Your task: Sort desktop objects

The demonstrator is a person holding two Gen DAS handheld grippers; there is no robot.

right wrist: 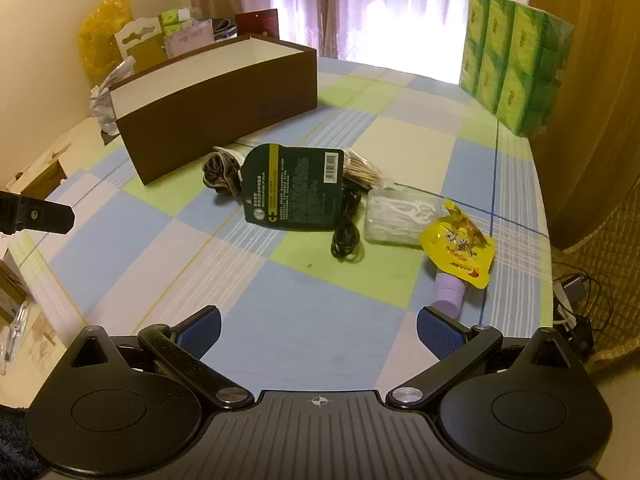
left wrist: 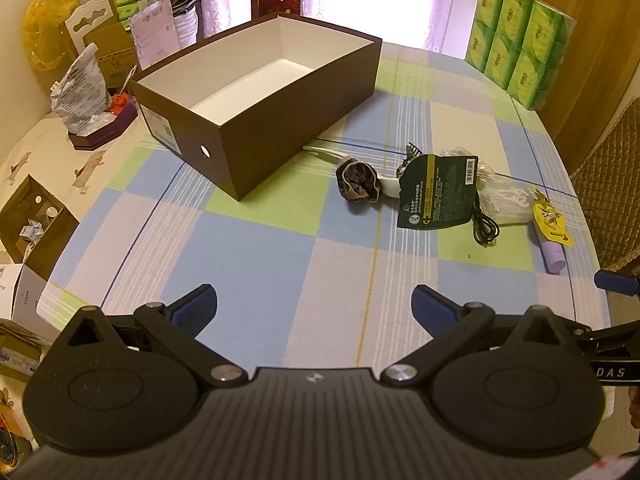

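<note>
Several small objects lay clustered at frame centre beside the empty brown box (left wrist: pixel 256 92): a dark scrunchie (left wrist: pixel 357 181), green packet (right wrist: pixel 294 188), black cable (right wrist: pixel 346 236), yellow pouch (right wrist: pixel 458 246). Sorting looked unstarted. Left gripper (left wrist: pixel 314 304) and right gripper (right wrist: pixel 318 330) hovered wide, holding nothing; next came a reach. Only the left view showed the box's interior.
</note>
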